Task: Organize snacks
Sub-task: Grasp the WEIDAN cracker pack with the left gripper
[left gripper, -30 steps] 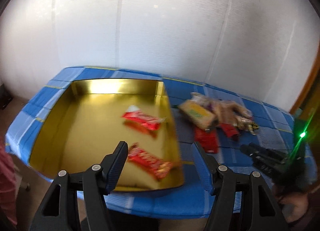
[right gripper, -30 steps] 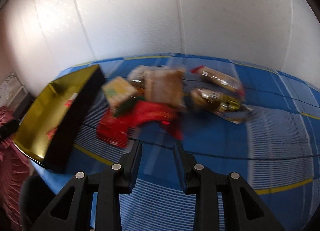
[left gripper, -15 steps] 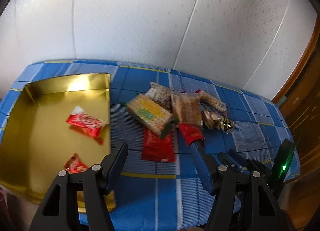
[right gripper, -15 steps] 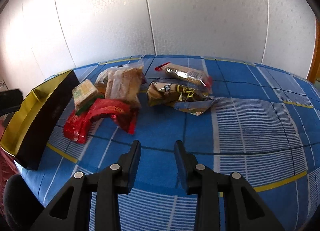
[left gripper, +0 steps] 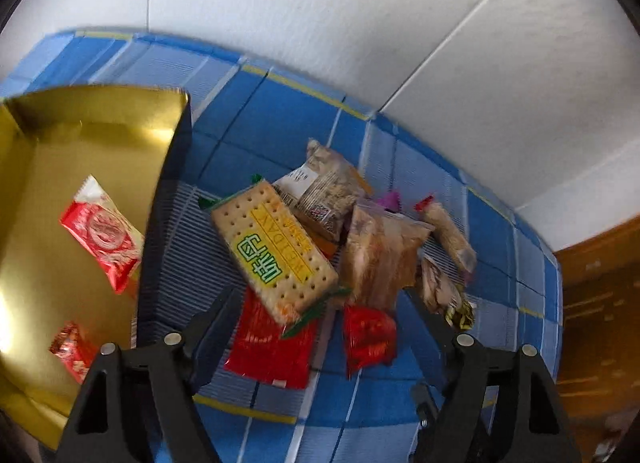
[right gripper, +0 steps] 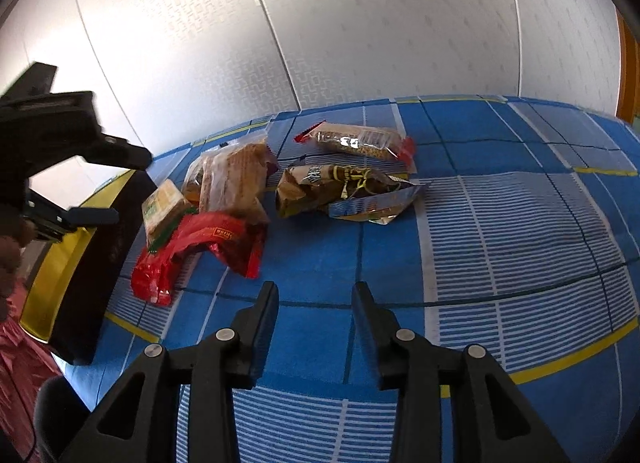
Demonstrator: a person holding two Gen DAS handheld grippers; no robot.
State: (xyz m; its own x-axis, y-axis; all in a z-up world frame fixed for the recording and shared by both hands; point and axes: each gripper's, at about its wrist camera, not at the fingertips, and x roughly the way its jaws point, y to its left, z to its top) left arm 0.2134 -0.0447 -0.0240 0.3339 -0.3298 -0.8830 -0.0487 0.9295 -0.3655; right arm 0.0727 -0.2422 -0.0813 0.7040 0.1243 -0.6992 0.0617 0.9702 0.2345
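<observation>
A gold tray (left gripper: 48,159) at the left holds two red packets (left gripper: 102,239), and beside it the snack pile (left gripper: 304,247) lies on the blue cloth (right gripper: 500,231). The left gripper (left gripper: 320,315) hangs over the pile, jaws opening, clamping nothing. The right gripper (right gripper: 314,295) hovers over bare cloth near the pile, jaws opening, nothing between them

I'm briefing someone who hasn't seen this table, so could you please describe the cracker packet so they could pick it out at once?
Start at the gold tray on the blue checked cloth; the snack pile lies just beside it. The cracker packet is the pile's nearest piece to the tray, resting partly on a red wrapper. Only it shows a dotted biscuit with green and yellow lettering.
</observation>
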